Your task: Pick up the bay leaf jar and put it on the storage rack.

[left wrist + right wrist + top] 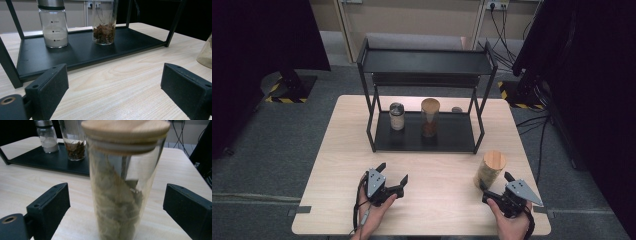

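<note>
Wooden-lidded glass jar (122, 182) of pale dried leaves, upright on the bench (432, 185), right of the black rack (424, 135).
My right tongs (494, 187) straddle it, spread, pads clear; my left tongs (393, 172) rest spread, empty.

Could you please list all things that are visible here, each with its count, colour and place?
table: 1, light wood, centre of the high view.
rack: 1, black, two shelves, at the far side of the table.
shaker: 1, clear with a metal cap and white powder, lower shelf, left.
spice jar: 1, clear with a wooden lid and brown contents, lower shelf, middle.
leaf jar: 1, clear with a wooden lid and pale leaves, on the table, front right.
left gripper: 1, black, open, near the table's front, nothing between its jaws.
right gripper: 1, black, open, jaws either side of the leaf jar, not pressing it.
</note>
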`<action>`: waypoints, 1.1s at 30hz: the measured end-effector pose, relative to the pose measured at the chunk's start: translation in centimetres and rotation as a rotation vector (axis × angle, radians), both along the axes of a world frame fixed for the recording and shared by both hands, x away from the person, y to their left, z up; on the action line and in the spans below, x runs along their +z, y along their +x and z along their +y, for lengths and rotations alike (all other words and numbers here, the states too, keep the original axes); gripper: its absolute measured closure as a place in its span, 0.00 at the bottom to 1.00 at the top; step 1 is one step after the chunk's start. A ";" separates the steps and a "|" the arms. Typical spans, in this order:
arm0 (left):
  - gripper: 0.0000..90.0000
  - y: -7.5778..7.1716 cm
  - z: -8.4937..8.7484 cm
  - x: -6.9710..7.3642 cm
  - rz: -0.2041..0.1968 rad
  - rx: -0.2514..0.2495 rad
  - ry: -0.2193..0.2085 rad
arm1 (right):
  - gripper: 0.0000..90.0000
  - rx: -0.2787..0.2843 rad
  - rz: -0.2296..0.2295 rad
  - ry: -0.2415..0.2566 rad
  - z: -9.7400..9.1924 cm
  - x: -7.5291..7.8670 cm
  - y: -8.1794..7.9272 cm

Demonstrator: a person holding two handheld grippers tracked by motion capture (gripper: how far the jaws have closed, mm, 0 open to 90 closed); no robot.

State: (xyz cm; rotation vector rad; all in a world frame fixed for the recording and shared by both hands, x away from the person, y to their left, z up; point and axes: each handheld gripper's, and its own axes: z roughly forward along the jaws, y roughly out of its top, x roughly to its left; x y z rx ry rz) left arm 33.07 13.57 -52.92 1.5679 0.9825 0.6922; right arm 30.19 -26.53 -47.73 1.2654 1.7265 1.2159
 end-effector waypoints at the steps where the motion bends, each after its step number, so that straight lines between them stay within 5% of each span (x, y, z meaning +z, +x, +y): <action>1: 0.08 0.0 0.0 0.0 0.000 0.000 0.000 | 0.09 0.000 -0.001 -0.001 0.0 0.2 0.2; 19: 0.08 0.0 0.0 0.0 -0.001 0.000 0.000 | 0.19 -0.015 -0.022 -0.009 0.4 0.8 2.8; 23: 0.08 0.0 0.0 0.0 0.002 0.000 -0.003 | 0.27 -0.003 -0.028 -0.013 0.5 0.8 2.9; 33: 0.08 0.0 0.0 0.0 0.002 -0.001 -0.002 | 0.28 0.018 -0.022 -0.022 0.5 1.0 3.0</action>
